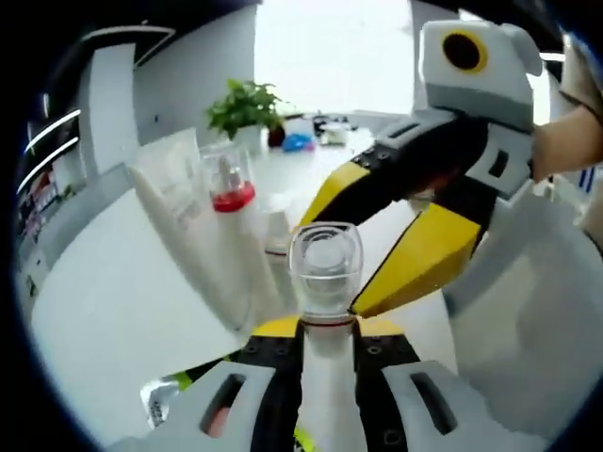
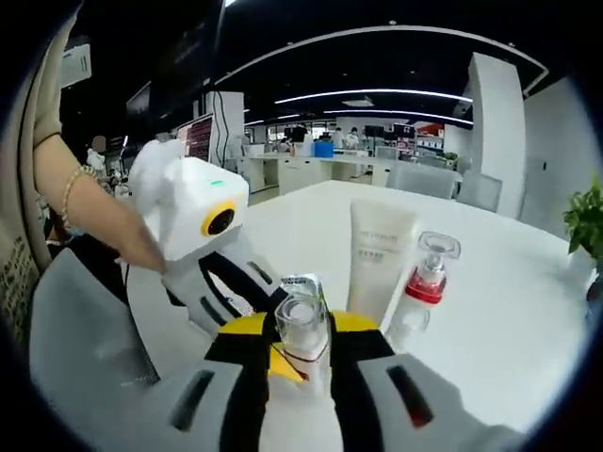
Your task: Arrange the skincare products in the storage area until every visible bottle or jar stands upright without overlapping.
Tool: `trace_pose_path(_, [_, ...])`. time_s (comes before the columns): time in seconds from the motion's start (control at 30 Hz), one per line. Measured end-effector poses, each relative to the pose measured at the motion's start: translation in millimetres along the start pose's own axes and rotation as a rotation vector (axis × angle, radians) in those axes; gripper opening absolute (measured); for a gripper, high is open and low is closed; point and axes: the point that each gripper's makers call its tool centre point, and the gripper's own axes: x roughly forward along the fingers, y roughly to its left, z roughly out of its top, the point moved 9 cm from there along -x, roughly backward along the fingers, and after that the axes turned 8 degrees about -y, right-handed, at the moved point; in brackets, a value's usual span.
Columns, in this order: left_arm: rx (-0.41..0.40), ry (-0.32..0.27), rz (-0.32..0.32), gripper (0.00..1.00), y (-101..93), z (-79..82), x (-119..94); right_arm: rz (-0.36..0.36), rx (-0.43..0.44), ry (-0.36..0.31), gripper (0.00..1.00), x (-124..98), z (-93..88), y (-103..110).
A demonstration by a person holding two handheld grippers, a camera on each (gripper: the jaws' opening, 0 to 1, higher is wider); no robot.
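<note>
Bottle with clear cap [image 1: 325, 273], held between both my hand-held grippers, left [image 1: 325, 330] and right [image 1: 377, 235], jaws closed on it. Risk: opposing pulls tip it into the white tube [image 1: 179, 198] and red-collared bottle [image 1: 229, 184] just behind.

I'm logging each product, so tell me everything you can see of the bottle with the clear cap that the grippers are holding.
The bottle has a white body, a thin red band at the neck and a clear, rounded plastic cap over a clear inner top. It points along the jaws of the left gripper, which grips its body. In the right gripper view it also sits between the yellow jaws of the right gripper. It is held above the white table.
</note>
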Motion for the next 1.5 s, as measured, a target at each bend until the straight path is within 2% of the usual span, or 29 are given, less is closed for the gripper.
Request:
trace_pose_path(0.3, [0.015, 0.018, -0.001, 0.16, 12.5, -5.7, 15, -0.078, 0.052, 0.034, 0.27, -26, -16.4, -13])
trace_pose_path(0.33, [0.017, 0.006, -0.003, 0.16, 12.6, -4.5, 16, -0.085, 0.058, 0.040, 0.27, -28, -18.3, -14])
trace_pose_path(0.47, [0.035, 0.023, -0.007, 0.16, 17.1, 0.2, 17, -0.103, 0.074, 0.048, 0.27, -32, -22.9, -17])
trace_pose_path(0.83, [0.081, 0.052, -0.050, 0.17, 28.7, 8.3, 31, -0.123, 0.109, 0.042, 0.28, -33, -27.0, -19])
trace_pose_path(1.5, [0.110, 0.064, -0.085, 0.17, 34.7, 5.1, 42, -0.127, 0.124, 0.049, 0.28, -33, -31.5, -17])
